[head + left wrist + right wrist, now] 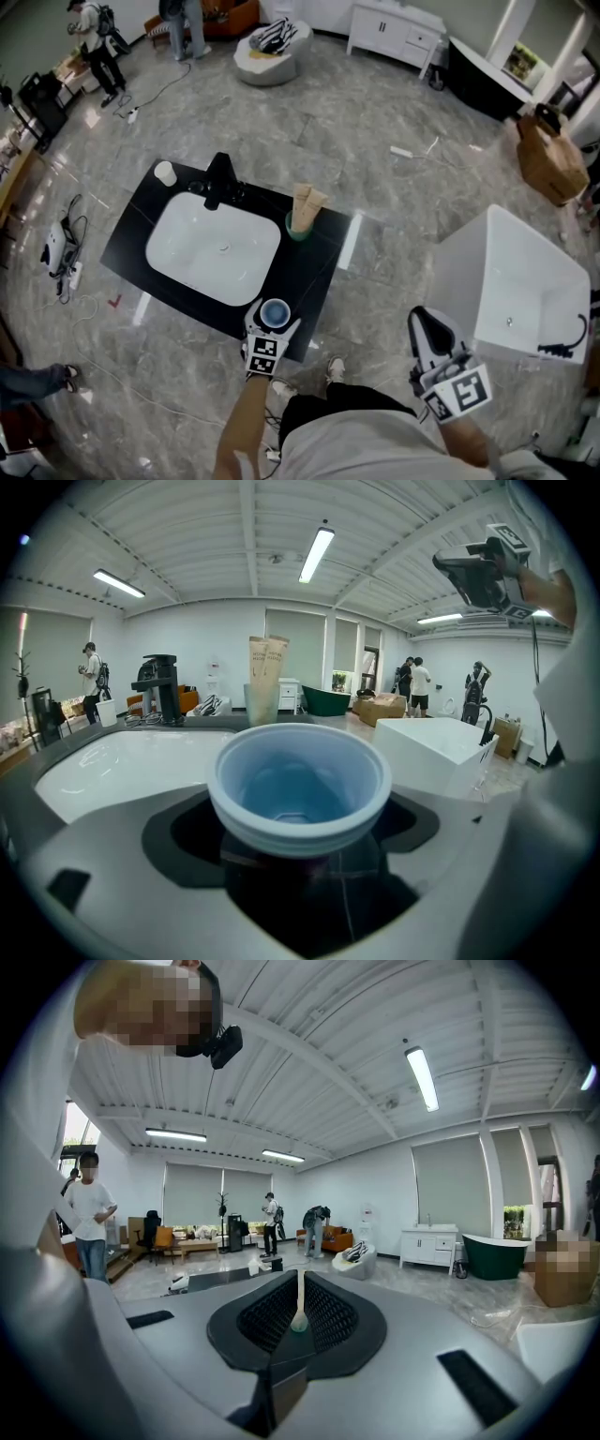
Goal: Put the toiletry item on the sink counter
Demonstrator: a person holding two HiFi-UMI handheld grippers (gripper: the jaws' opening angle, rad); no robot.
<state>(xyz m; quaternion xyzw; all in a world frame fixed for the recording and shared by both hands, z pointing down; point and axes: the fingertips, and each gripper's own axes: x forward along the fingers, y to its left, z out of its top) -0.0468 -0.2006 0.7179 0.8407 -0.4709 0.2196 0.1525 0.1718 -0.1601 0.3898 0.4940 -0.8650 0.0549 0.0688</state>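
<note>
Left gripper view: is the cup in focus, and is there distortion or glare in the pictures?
Left gripper view: the cup is fairly sharp, the background softer; the wide lens bends the ceiling beams and darkens the corners. Head view: bright reflected streaks edge the counter. Right gripper view: the corners are dark too.

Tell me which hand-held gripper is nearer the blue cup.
Left. The left hand-held gripper has the blue cup between its open jaws at the near edge of the counter; the right hand-held gripper, shut, hangs well clear, off to its right.
</note>
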